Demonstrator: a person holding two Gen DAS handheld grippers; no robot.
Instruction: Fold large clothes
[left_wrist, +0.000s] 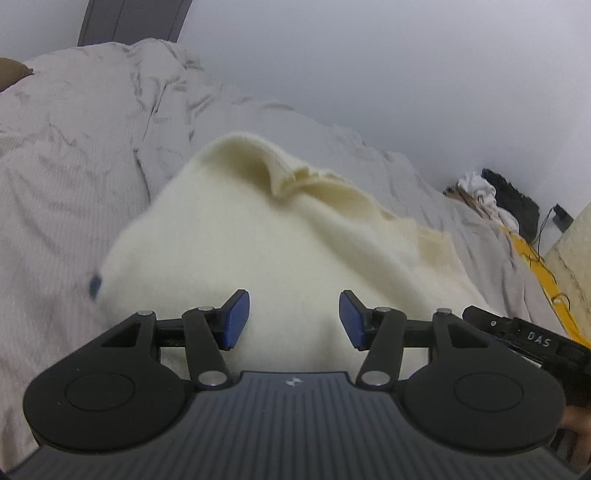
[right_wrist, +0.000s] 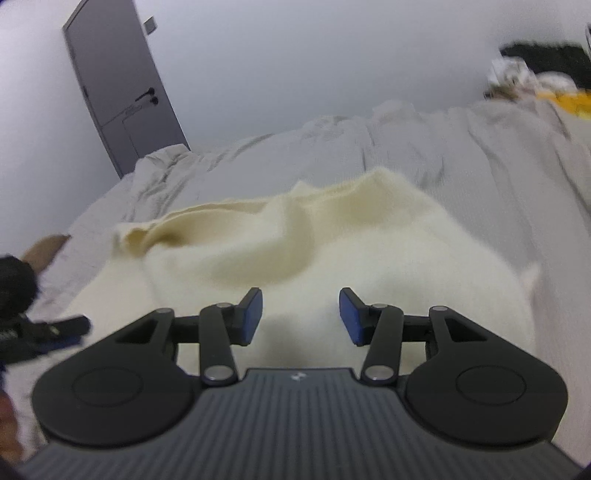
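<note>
Cream knit sweater (left_wrist: 258, 251) lay mid-frame on grey bedding (left_wrist: 66, 184); left gripper (left_wrist: 294, 319) and right gripper (right_wrist: 301, 317) stood half-open, holding nothing

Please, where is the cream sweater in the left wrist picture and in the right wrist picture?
Left wrist: cream sweater fills the centre, ahead of the open left gripper.
Right wrist: it fills the centre, ahead of the open right gripper.
Shared landmark: the grey door, upper left in both.
</note>
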